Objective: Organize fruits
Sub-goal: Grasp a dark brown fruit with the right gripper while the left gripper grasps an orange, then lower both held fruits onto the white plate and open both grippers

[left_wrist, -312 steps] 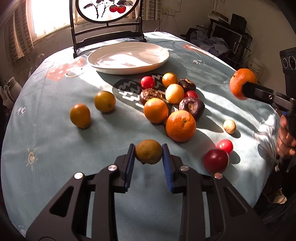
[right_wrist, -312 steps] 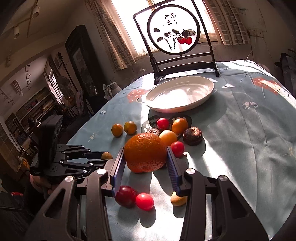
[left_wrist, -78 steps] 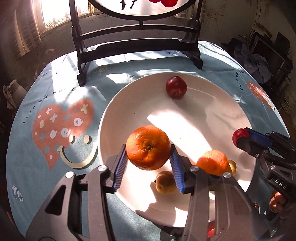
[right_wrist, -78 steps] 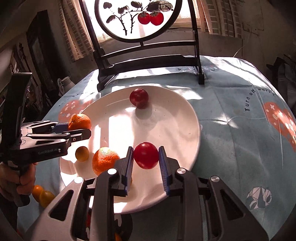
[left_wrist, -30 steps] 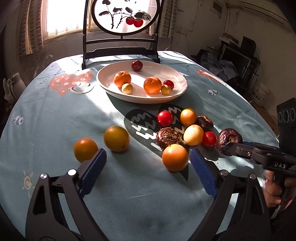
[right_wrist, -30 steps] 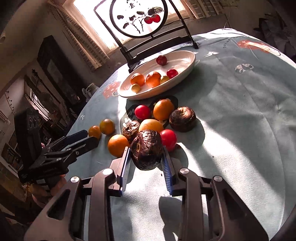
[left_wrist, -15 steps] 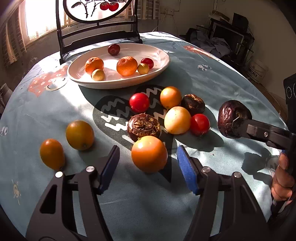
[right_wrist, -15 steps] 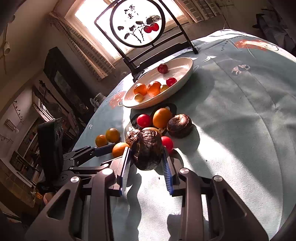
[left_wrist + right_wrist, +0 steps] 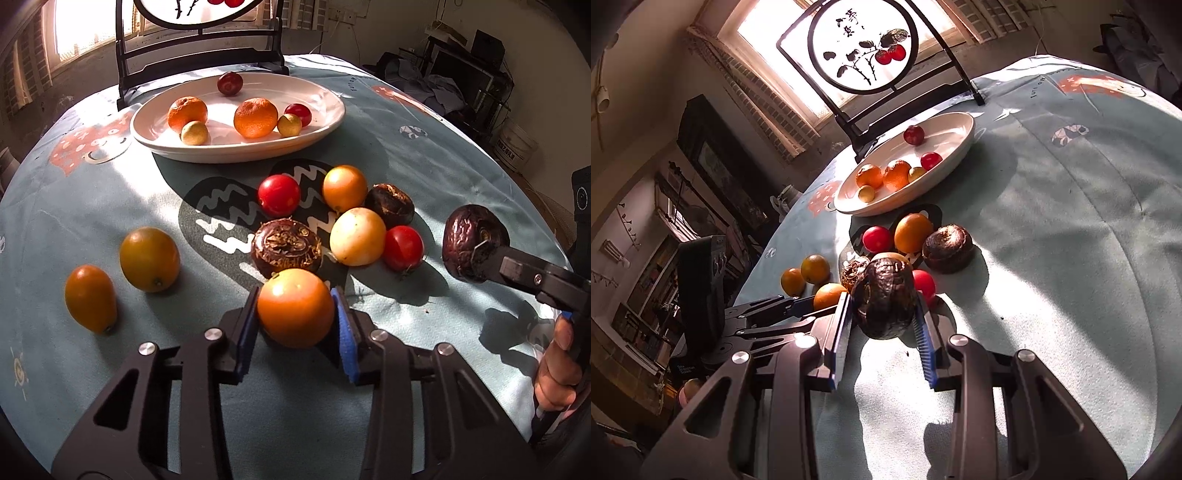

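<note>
The left gripper (image 9: 296, 322), low in the centre of the left wrist view, is closing its blue pads on an orange fruit (image 9: 295, 308) that sits on the table (image 9: 424, 162), the pads at the fruit's widest sides. The right gripper (image 9: 882, 325), at lower centre of the right wrist view, is clenched on a dark wrinkled fruit (image 9: 884, 297) held clear above the cloth. Just beyond the orange fruit lie another dark patterned fruit (image 9: 286, 248), a pale yellow fruit (image 9: 357, 236) and two red tomatoes (image 9: 279, 195), bunched close together; two more orange fruits (image 9: 149, 258) sit apart at the left of the frame. Farther up, the white plate (image 9: 328, 125) already carries two tangerines (image 9: 256, 117), small yellow fruits and red ones. The orange fruit looks smooth, round and fairly firm, so it may roll or slip; a hold across its middle with modest pressure seems right. The wrinkled fruit looks softer and likely bruises under a hard squeeze. Most of the sorting appears yet to be done.
</note>
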Available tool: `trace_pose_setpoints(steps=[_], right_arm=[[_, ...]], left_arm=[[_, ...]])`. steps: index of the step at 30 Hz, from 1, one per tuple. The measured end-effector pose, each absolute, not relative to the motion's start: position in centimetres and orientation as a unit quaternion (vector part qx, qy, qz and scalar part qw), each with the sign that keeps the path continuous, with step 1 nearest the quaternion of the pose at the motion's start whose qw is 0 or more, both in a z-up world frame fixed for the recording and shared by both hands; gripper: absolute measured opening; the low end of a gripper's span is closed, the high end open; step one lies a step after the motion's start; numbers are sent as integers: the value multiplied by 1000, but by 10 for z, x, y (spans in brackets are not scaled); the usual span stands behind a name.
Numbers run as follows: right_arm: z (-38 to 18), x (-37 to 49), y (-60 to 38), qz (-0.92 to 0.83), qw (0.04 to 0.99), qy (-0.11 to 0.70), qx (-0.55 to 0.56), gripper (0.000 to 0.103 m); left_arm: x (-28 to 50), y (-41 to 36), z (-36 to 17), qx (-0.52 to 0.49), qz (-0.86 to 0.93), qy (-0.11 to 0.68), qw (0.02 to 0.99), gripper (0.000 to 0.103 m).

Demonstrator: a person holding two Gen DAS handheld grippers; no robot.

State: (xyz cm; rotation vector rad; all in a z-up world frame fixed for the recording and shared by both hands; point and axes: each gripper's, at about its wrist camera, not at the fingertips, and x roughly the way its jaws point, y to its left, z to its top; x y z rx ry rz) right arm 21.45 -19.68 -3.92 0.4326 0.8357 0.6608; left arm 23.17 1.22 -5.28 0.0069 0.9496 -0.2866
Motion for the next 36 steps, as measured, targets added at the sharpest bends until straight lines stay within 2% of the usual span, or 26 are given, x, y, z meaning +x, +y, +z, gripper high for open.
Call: trace_pose_setpoints(steps=[7, 12, 17, 20, 26, 35, 36], right_arm=[[-37, 214, -193, 315, 842, 394, 193, 34], [-17, 228, -178, 335, 839, 400, 152, 34], [19, 275, -167, 316, 880, 335, 116, 34], [20, 318, -156, 290, 900, 310, 102, 34], [-13, 384, -142, 263, 893, 354, 94, 34], [-30, 408, -136, 266, 878, 389, 88, 35], [-31, 408, -135, 266, 875, 395, 86, 39]], left_arm=[[224, 21, -46, -23, -138, 452, 881, 39], [229, 33, -19, -23, -135, 423, 896, 39], [271, 41, 14, -18, -115, 391, 913, 39], [308, 38, 19, -10, -100, 387, 917, 39], [367, 41, -3, -19, -63, 423, 904, 39], [386, 47, -23, -9, -49, 446, 893, 39], [385, 46, -22, -8, -49, 448, 893, 48]])
